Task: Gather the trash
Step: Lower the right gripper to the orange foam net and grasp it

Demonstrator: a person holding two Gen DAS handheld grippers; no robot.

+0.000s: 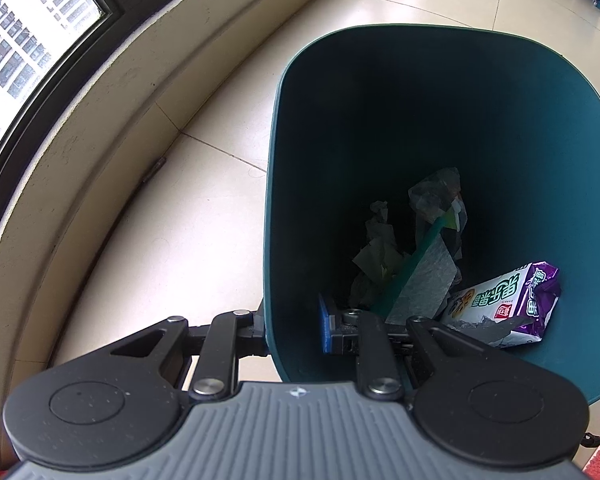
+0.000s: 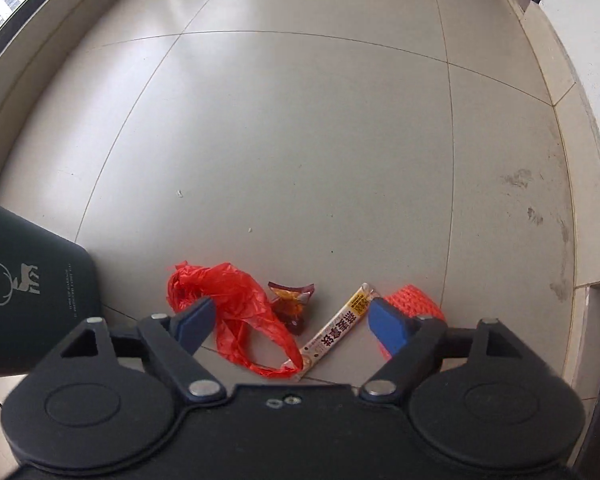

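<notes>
Two handheld grippers at a dark teal trash bin [image 1: 440, 128] on a tiled floor [image 2: 300, 128], with litter still outside it.

The left gripper [image 1: 296, 332] is clamped on the near-left wall of the bin, one finger outside and the blue pad [image 1: 324, 330] inside. In the bin lie crumpled paper [image 1: 376, 256], a grey wrapper [image 1: 424, 280] and a purple-and-white snack packet [image 1: 508, 296] at the near right. The right gripper [image 2: 288, 320] points down at the floor with its jaws wide apart and nothing pressed between them. Below it, left to right, lie a red plastic bag [image 2: 236, 300], a brown candy wrapper [image 2: 292, 304], a white stick sachet [image 2: 336, 328] and an orange foam net [image 2: 416, 300]. The bin stands just left of the bag.
</notes>
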